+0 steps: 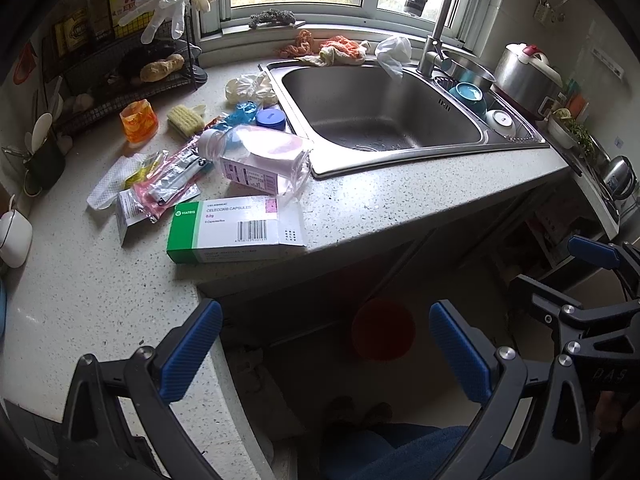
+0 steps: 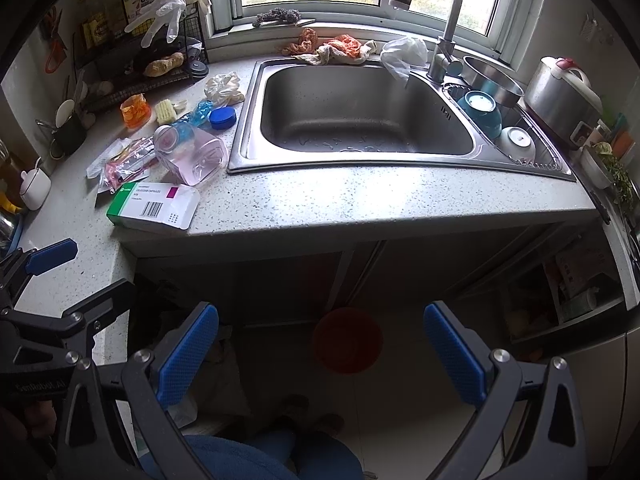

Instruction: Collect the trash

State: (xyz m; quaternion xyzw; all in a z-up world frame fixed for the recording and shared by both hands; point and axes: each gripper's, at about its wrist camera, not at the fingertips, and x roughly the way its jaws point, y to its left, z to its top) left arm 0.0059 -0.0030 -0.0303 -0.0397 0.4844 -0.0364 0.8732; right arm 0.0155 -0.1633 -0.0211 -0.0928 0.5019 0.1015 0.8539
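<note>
Trash lies on the speckled counter left of the sink: a green-and-white medicine box (image 1: pixel 236 226) (image 2: pixel 154 208), a clear plastic bottle on its side (image 1: pixel 256 160) (image 2: pixel 190 154), pink and silver wrappers (image 1: pixel 160 188) (image 2: pixel 122 168), a blue lid (image 1: pixel 271 119) (image 2: pixel 222 117), crumpled blue plastic (image 1: pixel 240 114) and an orange cup (image 1: pixel 139 121) (image 2: pixel 136 110). A red bin (image 1: pixel 383 330) (image 2: pixel 347 340) stands on the floor below. My left gripper (image 1: pixel 326 344) is open and empty, near the counter's front edge. My right gripper (image 2: pixel 320 344) is open and empty above the bin.
A steel sink (image 1: pixel 380 112) (image 2: pixel 360 112) with a tall tap (image 2: pixel 448 20) fills the middle. Bowls (image 2: pixel 480 114) sit in the drainer on the right, next to a rice cooker (image 2: pixel 560 96). A wire rack (image 1: pixel 120 72) stands at the back left. Rags (image 2: pixel 340 50) lie behind the sink.
</note>
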